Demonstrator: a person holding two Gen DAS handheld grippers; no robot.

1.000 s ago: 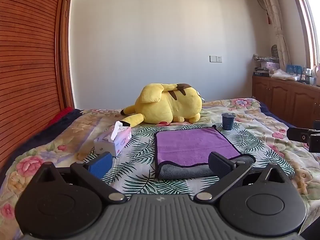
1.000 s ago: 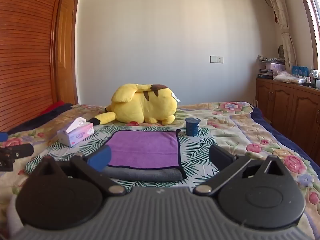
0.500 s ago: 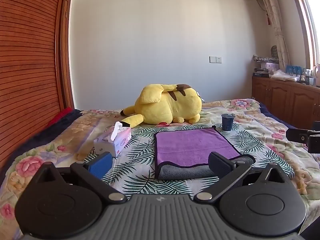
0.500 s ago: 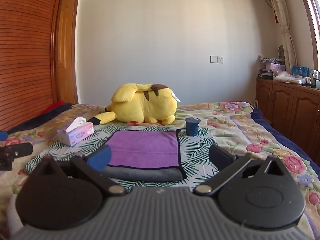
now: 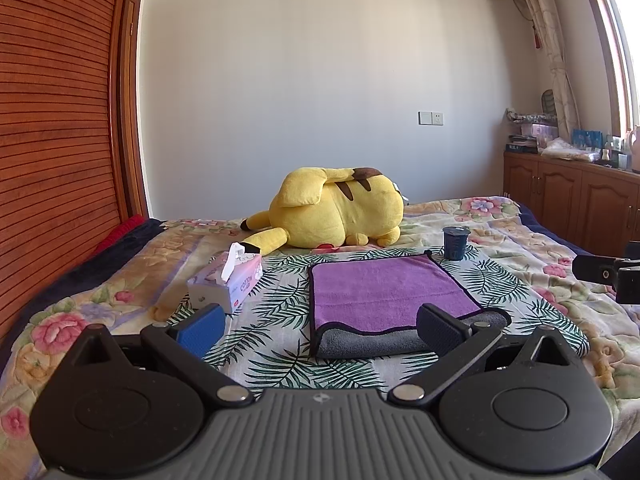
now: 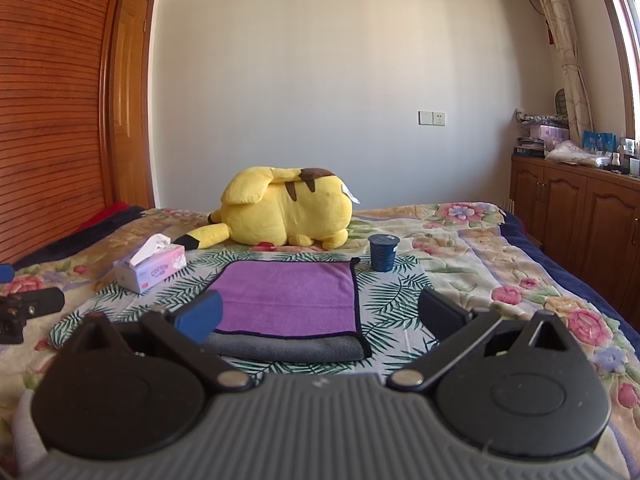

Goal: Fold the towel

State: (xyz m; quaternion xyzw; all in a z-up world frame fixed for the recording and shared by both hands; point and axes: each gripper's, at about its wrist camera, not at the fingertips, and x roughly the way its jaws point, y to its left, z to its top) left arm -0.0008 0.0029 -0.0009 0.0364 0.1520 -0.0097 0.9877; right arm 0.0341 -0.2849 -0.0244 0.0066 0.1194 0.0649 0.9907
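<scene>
A purple towel [image 5: 384,292] with a grey underside and dark trim lies folded flat on a palm-leaf cloth [image 5: 280,304] on the bed; it also shows in the right wrist view [image 6: 288,300]. My left gripper [image 5: 320,326] is open and empty, held just short of the towel's near edge. My right gripper [image 6: 320,314] is open and empty, also just in front of the towel's grey near fold. The right gripper's tip shows at the right edge of the left view [image 5: 604,274].
A yellow plush toy [image 5: 336,212] lies behind the towel. A tissue box [image 5: 228,280] stands to the left. A dark blue cup [image 5: 455,242] stands at the towel's far right corner. Wooden cabinets [image 6: 580,216] line the right wall; a slatted wooden wardrobe [image 5: 56,140] is left.
</scene>
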